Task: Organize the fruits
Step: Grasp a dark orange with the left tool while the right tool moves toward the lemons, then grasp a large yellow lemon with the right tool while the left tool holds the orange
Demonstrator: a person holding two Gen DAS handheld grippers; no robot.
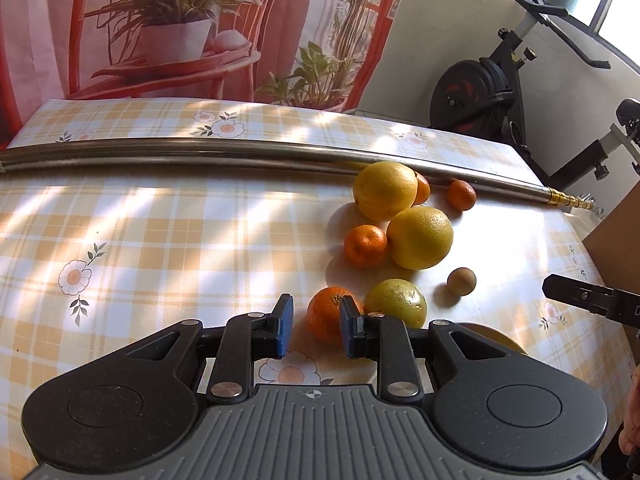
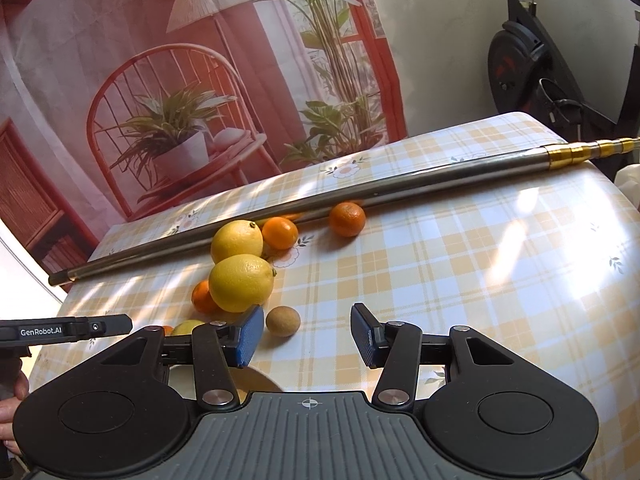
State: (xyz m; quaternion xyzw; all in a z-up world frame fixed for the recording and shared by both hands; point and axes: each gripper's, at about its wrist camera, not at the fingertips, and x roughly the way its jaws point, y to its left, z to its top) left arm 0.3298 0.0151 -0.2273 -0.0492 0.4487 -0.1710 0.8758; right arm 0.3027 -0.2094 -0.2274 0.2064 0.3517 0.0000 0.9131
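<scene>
Fruits lie loose on the surface; nothing sorted yet. Left claw together, empty, orange at 12 o'clock. Right claw apart, empty.

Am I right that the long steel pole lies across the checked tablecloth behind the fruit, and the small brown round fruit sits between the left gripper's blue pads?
Not quite. The long steel pole does lie across the checked tablecloth behind the fruit, but the small brown round fruit sits ahead of the right gripper, near its left pad, as the right wrist view shows. The left gripper has nothing between its pads.
</scene>
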